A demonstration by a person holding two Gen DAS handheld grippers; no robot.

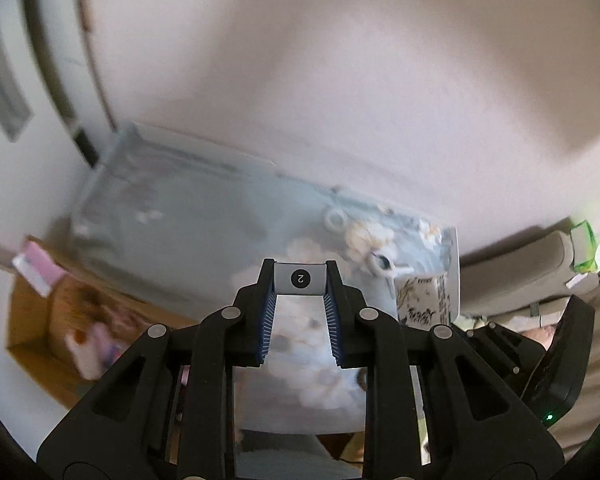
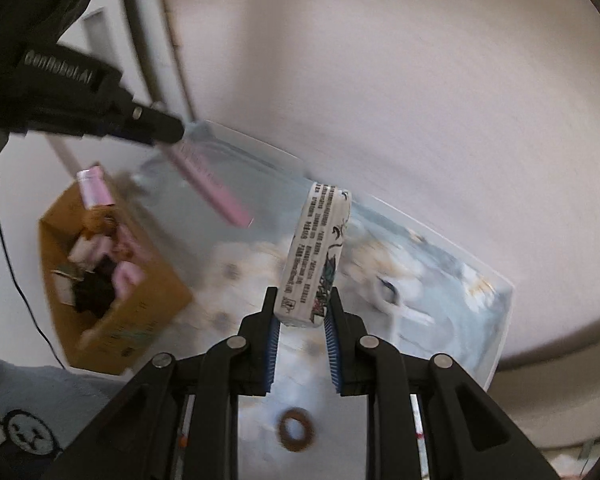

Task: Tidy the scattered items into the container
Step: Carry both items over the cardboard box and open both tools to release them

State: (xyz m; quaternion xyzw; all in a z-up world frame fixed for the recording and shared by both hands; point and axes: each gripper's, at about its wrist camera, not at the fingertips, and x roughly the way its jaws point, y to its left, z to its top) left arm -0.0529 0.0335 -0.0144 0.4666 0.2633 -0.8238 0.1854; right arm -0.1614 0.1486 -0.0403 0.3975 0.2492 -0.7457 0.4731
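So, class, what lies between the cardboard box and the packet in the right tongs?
Just bare flowery mat beside the packet, in the right wrist view.

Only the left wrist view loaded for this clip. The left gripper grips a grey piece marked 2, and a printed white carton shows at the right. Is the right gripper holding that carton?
Observer: Yes. In the right wrist view the right gripper is shut on the printed carton, clamping its near end.
Operator: Anything loose near it?
Observer: A brown ring lies on the floral cloth, close under that gripper.
Operator: What is in the cardboard box?
Observer: The cardboard box holds pink items and a dark one, too blurred to name.
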